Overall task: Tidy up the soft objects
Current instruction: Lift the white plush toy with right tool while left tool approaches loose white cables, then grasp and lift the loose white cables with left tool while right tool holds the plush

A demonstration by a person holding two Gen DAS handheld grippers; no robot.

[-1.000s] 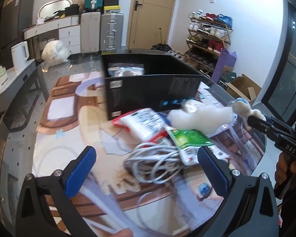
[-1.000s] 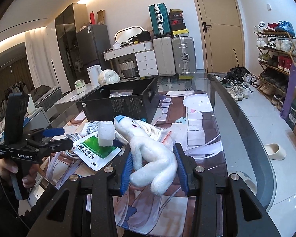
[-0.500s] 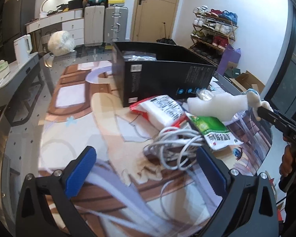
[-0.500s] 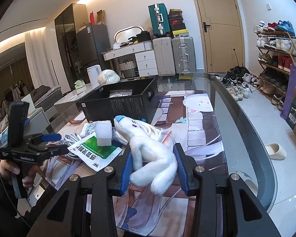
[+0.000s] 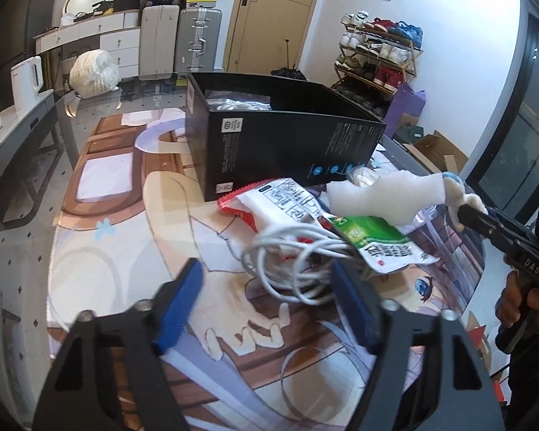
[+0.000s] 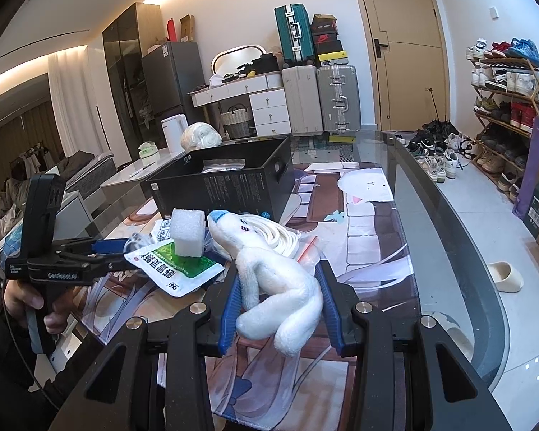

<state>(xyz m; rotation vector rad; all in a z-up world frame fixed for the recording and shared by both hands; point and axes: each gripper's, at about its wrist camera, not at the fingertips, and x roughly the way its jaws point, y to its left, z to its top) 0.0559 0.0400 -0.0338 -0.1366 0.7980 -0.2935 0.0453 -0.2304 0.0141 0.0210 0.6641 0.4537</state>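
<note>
My right gripper (image 6: 279,307) is shut on a white plush toy (image 6: 269,269) with a blue tip and holds it above the mat. The toy also shows in the left wrist view (image 5: 463,201). A white foam block (image 6: 187,231) rests on a green and white packet (image 6: 174,269); both show in the left wrist view, block (image 5: 373,197) and packet (image 5: 381,244). My left gripper (image 5: 269,305) is open and empty, just before a coil of white cable (image 5: 291,255). A red and white packet (image 5: 273,204) lies by the open black box (image 5: 280,136).
The black box (image 6: 230,183) holds a clear bag. A coil of white rope (image 6: 276,233) lies behind the plush. The printed mat (image 5: 125,237) covers the glass table, whose curved edge (image 6: 460,251) runs on the right. Suitcases, drawers and a shoe rack stand beyond.
My left gripper has moved in toward the cable pile and its fingers have narrowed somewhat. The right gripper keeps the plush toy almost still.
</note>
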